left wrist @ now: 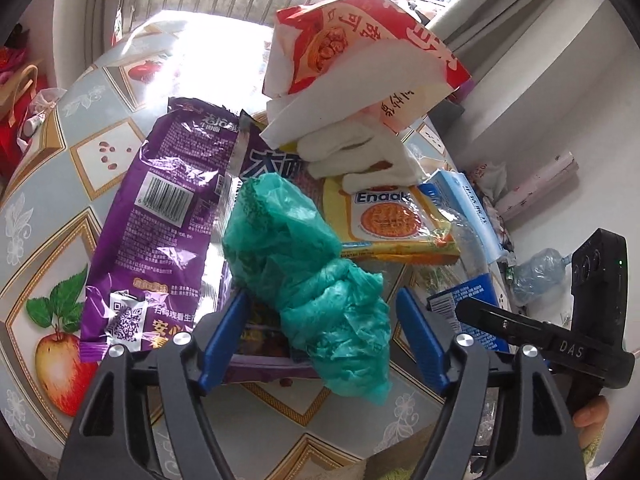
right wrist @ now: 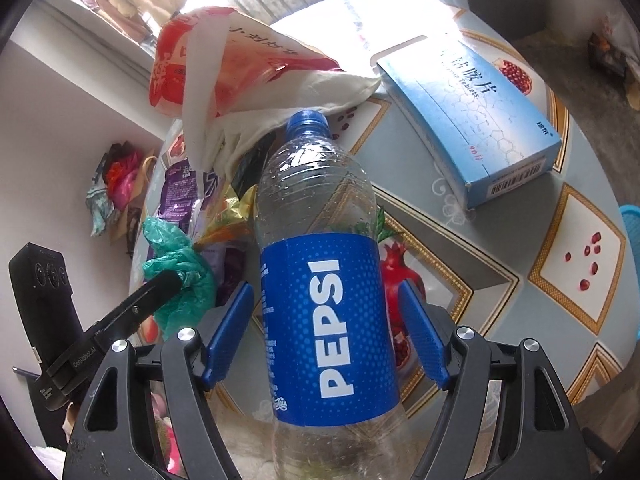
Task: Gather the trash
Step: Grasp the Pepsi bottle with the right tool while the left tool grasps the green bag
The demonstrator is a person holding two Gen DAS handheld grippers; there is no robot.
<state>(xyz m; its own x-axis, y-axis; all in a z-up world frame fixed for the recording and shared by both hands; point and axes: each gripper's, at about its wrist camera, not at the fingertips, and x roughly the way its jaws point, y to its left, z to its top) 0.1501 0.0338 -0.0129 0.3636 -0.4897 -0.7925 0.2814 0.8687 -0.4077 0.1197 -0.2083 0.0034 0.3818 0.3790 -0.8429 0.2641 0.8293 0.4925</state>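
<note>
Left wrist view: the left gripper [left wrist: 322,330] has its blue pads spread wide, one on each side of a crumpled green bag [left wrist: 312,280]. Neither pad presses on the bag; a gap shows on both sides, so it lies loose between them on the table [left wrist: 48,216]. Under and beside the bag lies a purple wrapper [left wrist: 160,216], flat on the fruit-patterned tablecloth. Just beyond the bag sits a yellow packet [left wrist: 396,220] marked Enaak, and above that a white glove [left wrist: 360,160]. A red-and-white paper bag [left wrist: 360,52] stands up over the pile. At the right edge the other gripper's black body [left wrist: 592,300] shows, with a fingertip of the person's hand [left wrist: 592,416] below it.

Right wrist view: the right gripper [right wrist: 326,332] is also open, its pads standing apart on either side of a Pepsi bottle [right wrist: 324,280]. The bottle is clear, blue-capped, and lies along the gripper's line with the cap pointing away; whether the pads touch its label cannot be told for sure, but a sliver of space shows on each side. A blue box [right wrist: 480,120] lies on the table to the right, well apart from the bottle. To the left are the green bag [right wrist: 180,272], the purple wrapper [right wrist: 180,188] and the red-and-white paper bag [right wrist: 224,60].
</note>
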